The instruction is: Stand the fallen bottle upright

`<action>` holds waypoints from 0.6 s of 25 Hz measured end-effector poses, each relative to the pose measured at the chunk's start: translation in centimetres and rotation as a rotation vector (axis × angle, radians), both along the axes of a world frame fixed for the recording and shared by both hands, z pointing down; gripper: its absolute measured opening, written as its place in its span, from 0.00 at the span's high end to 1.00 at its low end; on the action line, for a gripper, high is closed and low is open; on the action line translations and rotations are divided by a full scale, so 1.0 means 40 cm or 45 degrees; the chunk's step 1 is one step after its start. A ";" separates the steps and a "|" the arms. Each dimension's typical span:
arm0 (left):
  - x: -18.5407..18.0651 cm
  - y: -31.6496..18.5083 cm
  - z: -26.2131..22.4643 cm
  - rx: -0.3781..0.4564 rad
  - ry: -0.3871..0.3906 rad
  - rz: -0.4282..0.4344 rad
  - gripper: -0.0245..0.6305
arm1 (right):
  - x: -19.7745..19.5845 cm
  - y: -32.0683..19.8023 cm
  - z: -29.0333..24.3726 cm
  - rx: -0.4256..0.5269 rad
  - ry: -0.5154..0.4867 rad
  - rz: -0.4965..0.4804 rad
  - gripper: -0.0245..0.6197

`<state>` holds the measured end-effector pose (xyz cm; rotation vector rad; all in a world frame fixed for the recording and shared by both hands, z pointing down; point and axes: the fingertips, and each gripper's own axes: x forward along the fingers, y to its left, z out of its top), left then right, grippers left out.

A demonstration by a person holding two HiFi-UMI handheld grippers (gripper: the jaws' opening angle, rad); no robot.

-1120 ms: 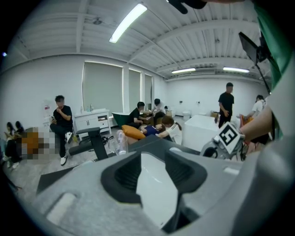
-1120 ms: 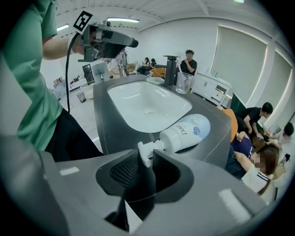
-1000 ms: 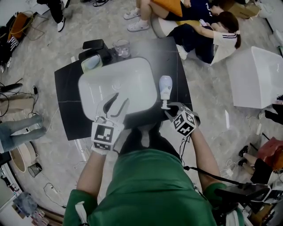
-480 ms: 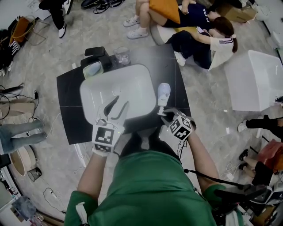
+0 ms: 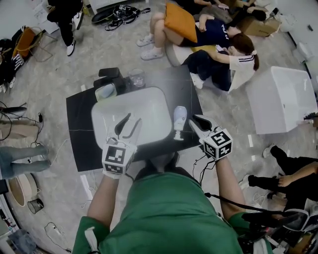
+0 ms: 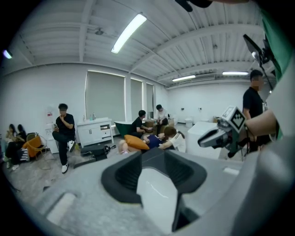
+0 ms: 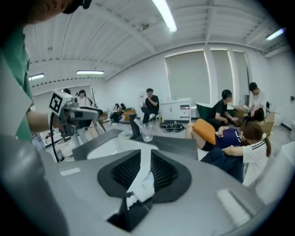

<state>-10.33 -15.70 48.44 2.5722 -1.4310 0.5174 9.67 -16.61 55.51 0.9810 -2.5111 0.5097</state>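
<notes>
Black-jawed right gripper [image 5: 198, 122] points forward, narrowly parted, empty. Bottle [image 5: 180, 119] sits just left of it. Left gripper [image 5: 130, 122] gapes over sink [image 5: 154, 106].

Not a real bathroom: a mock-up in a big open lab or studio hall. Ribbed ceiling [image 7: 115, 27] with strip lights [image 6: 129, 32], white walls, bare grey floor [image 5: 49, 74] with loose cables [image 5: 119, 11]. A freestanding black counter [image 5: 79, 124] carries a white sink basin [image 5: 149, 111]. A white vanity cabinet [image 6: 94, 131] stands against the far wall. Several people sit on the floor [image 5: 218, 49] close by.
</notes>
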 end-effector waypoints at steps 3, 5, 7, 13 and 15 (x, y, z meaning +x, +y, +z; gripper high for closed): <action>-0.002 -0.021 -0.043 0.055 0.008 -0.001 0.73 | 0.025 -0.044 -0.109 0.107 -0.088 0.085 0.86; 0.001 -0.028 -0.070 0.085 0.011 -0.001 0.73 | 0.038 -0.059 -0.167 0.174 -0.113 0.122 0.86; 0.004 -0.026 -0.090 0.098 0.014 -0.001 0.73 | 0.043 -0.060 -0.211 0.227 -0.122 0.140 0.86; 0.018 -0.032 -0.114 0.117 0.018 0.012 0.73 | 0.015 -0.041 -0.190 0.225 0.008 0.004 0.86; 0.023 -0.030 -0.103 0.100 0.015 0.016 0.73 | 0.000 -0.011 -0.118 0.163 0.104 -0.093 0.86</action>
